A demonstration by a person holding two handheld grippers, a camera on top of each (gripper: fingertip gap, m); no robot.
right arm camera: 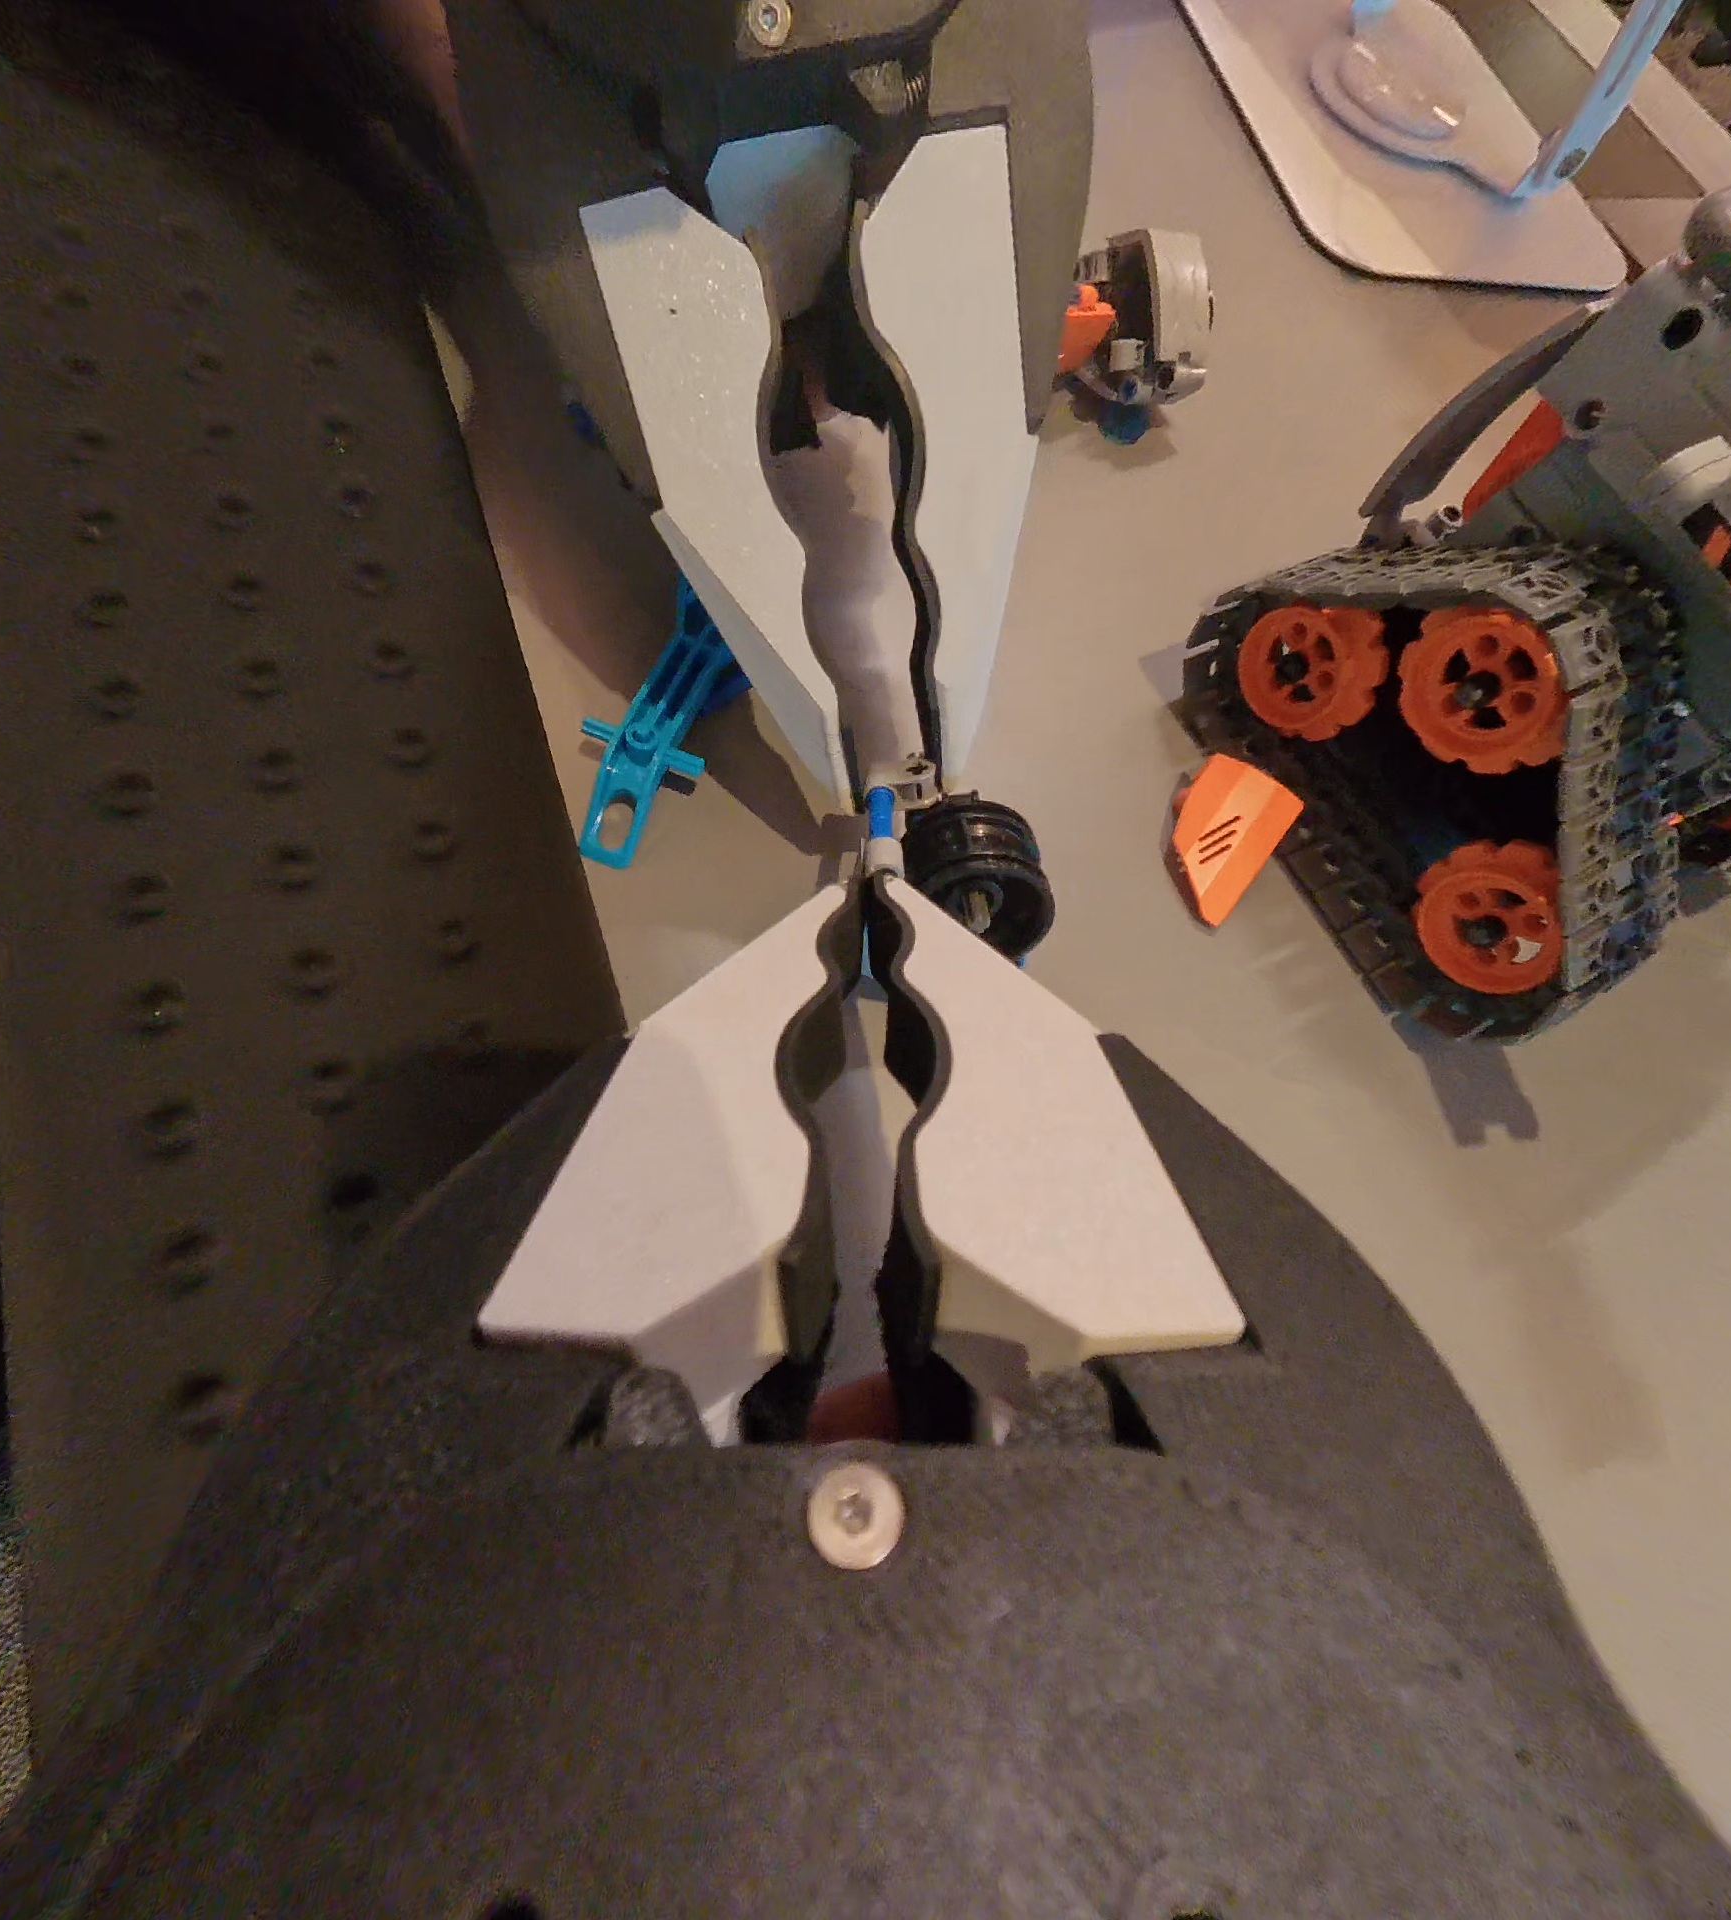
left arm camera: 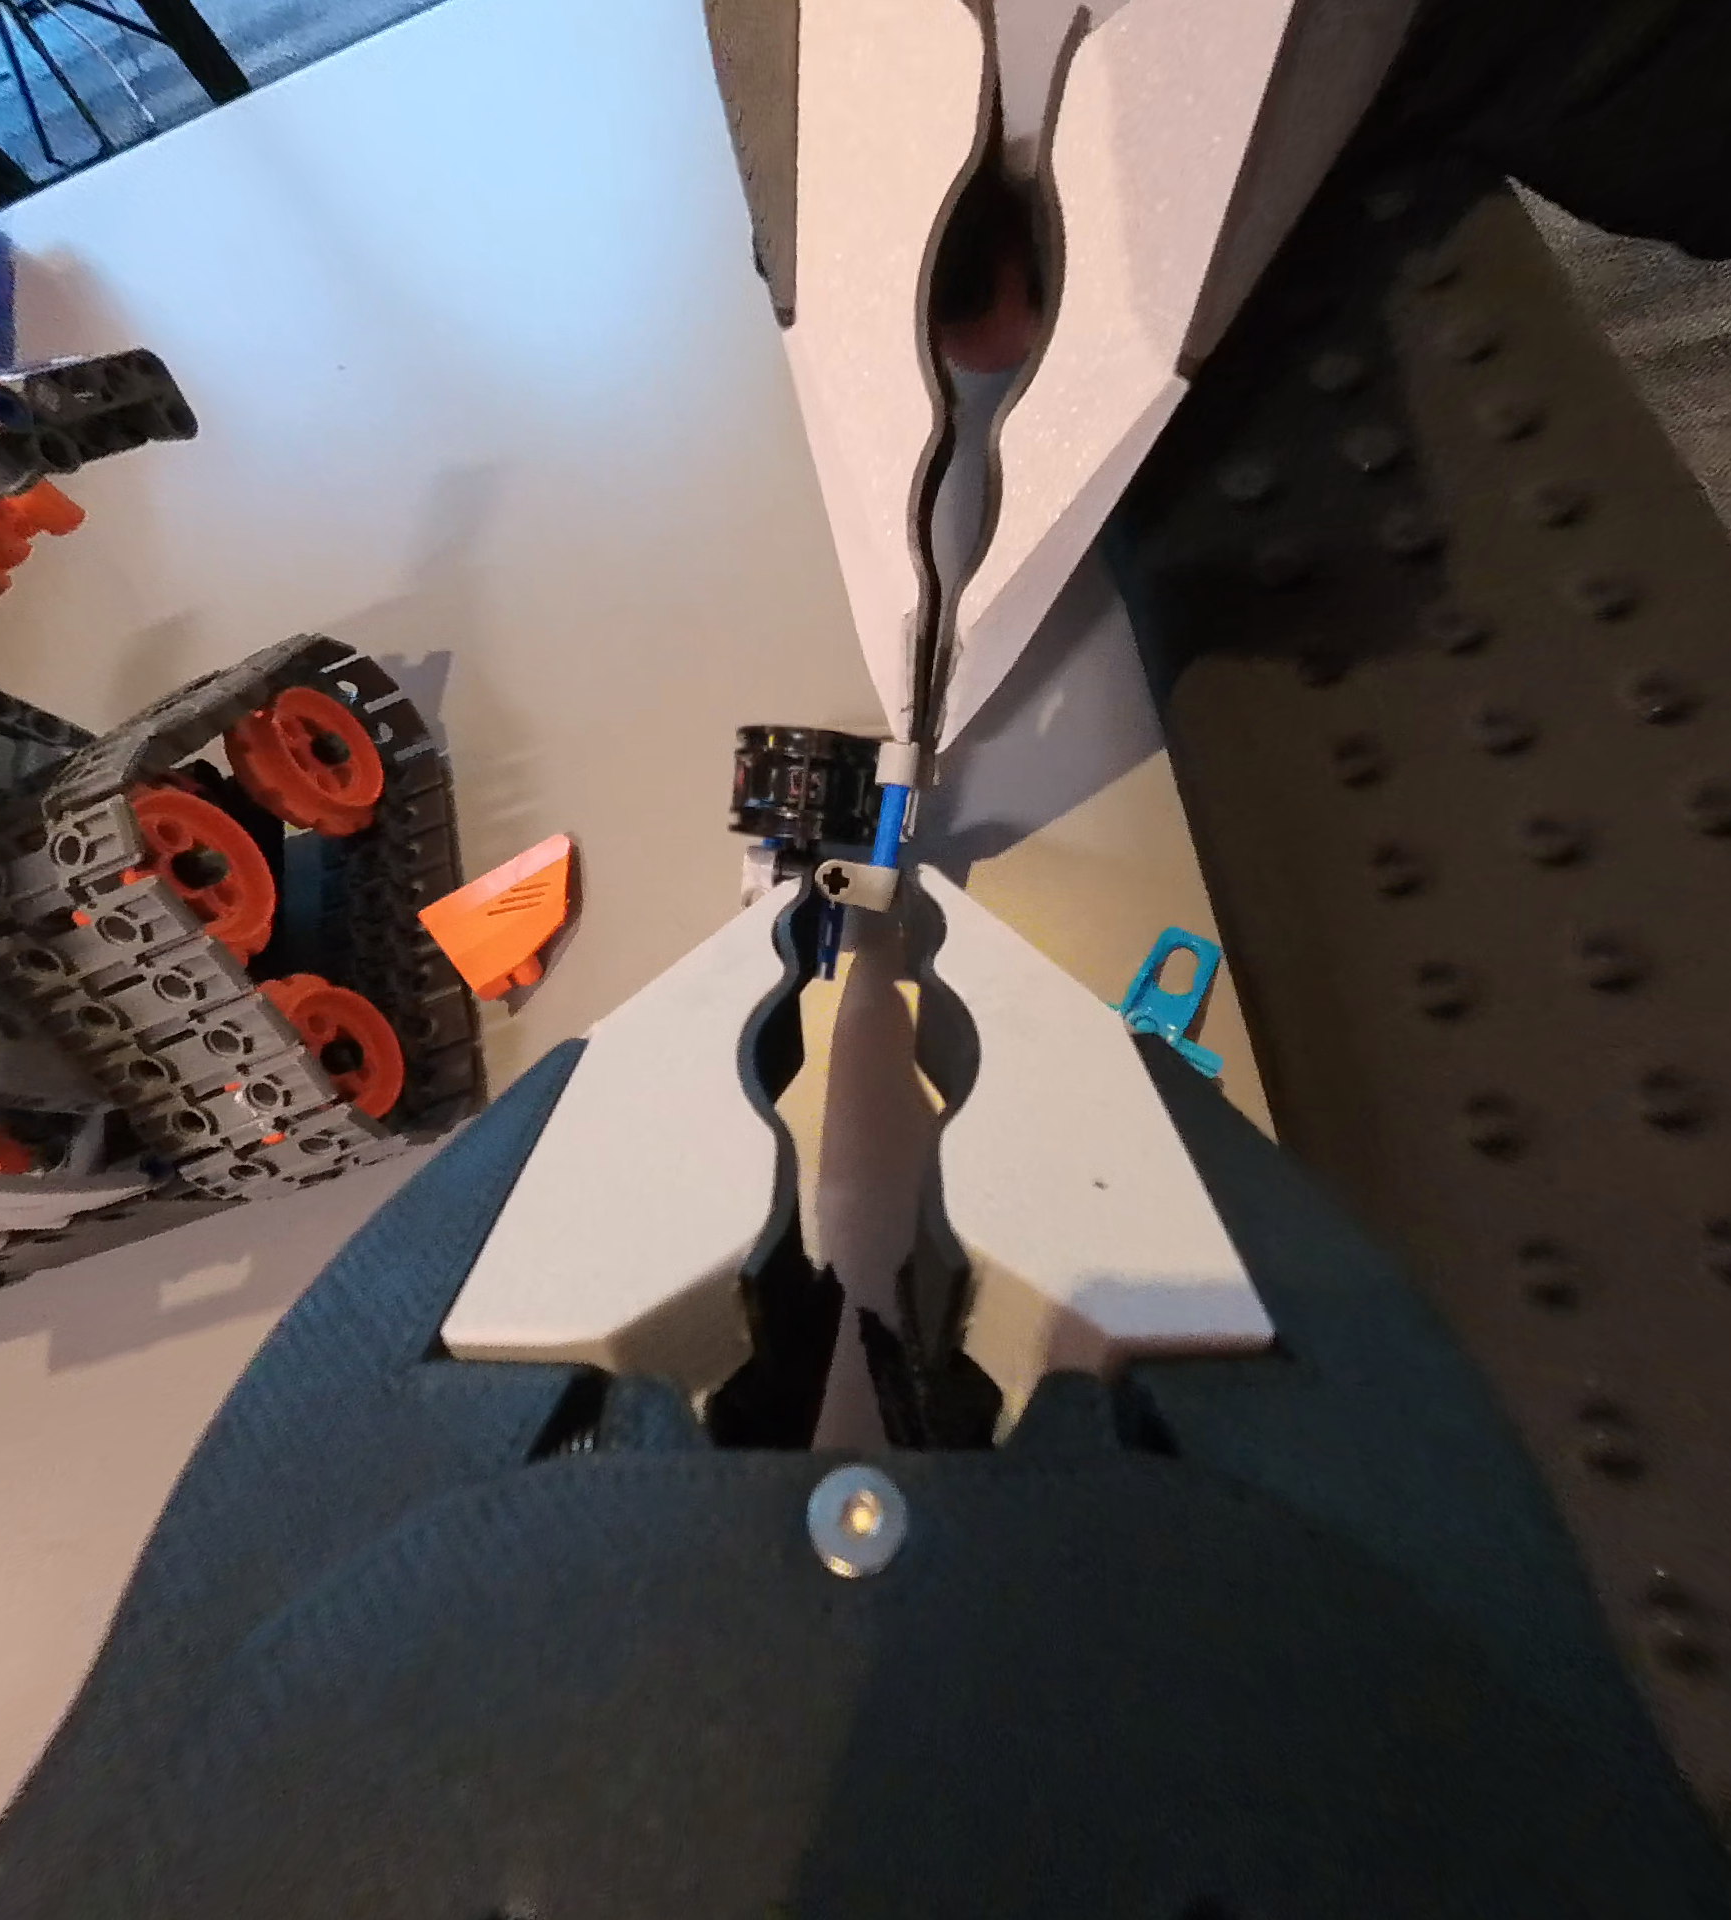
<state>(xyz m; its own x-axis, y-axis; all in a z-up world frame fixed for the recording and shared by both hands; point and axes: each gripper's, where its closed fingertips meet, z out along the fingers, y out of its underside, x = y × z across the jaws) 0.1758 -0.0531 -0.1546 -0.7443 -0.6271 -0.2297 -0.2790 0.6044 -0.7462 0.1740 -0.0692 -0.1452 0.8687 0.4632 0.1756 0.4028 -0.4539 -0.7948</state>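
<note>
Clenched at its very tips, the left hand-held gripper [left arm camera: 866, 904] pinches a light grey angled connector [left arm camera: 856, 881] on the near end of a small brick assembly; the right hand-held gripper [right arm camera: 866, 883], likewise closed, grips the grey sleeve [right arm camera: 880, 854] on the opposite end. Between them runs a short blue axle [left arm camera: 890, 821], its long axis lying straight along the line joining the two tips, so each hand-held gripper meets it head-on and neither is nearer. A black wheel [right arm camera: 986, 868] hangs off the side (toward the tracked model). Beyond, on the table [right arm camera: 1256, 1195], sit an orange wedge piece [right arm camera: 1230, 831], the tracked model [right arm camera: 1463, 769] and a turquoise piece [right arm camera: 648, 743].
</note>
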